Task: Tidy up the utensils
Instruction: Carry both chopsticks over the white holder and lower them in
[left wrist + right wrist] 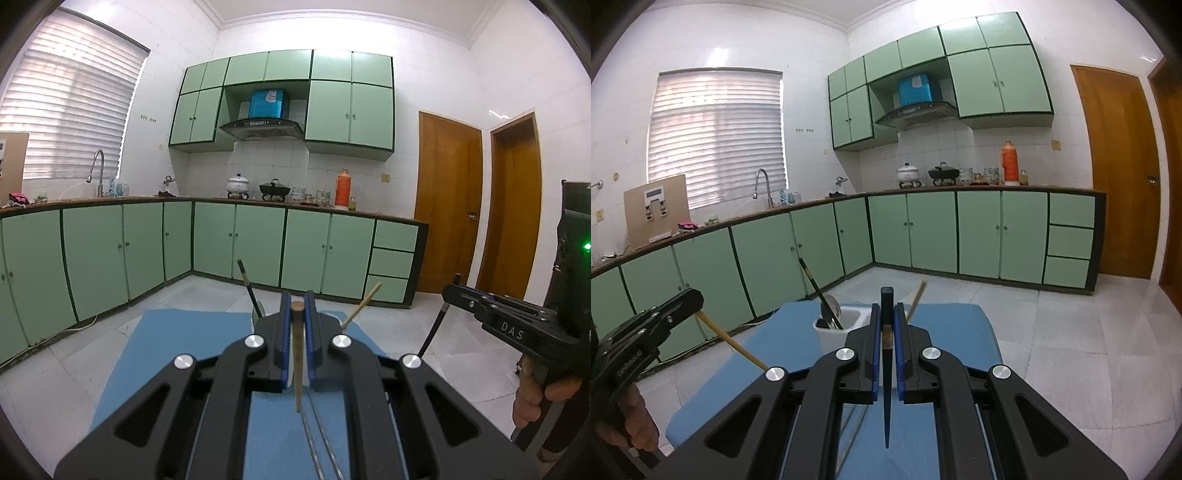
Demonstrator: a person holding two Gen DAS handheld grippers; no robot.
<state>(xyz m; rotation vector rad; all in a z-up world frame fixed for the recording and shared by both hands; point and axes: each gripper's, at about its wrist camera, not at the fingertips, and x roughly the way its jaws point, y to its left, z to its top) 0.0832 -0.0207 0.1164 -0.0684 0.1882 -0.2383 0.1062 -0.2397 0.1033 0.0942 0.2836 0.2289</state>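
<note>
My left gripper is shut on a light wooden chopstick, its thin tip pointing back toward the camera; the same gripper and stick show in the right wrist view. My right gripper is shut on a dark blue-black chopstick; in the left wrist view it holds that stick at the right. A white utensil holder stands on the blue mat ahead, with a black-handled ladle and a wooden stick in it. Both grippers hover above the mat.
Green cabinets and a counter with pots and an orange thermos line the far walls. Wooden doors stand at the right. White floor tiles surround the mat.
</note>
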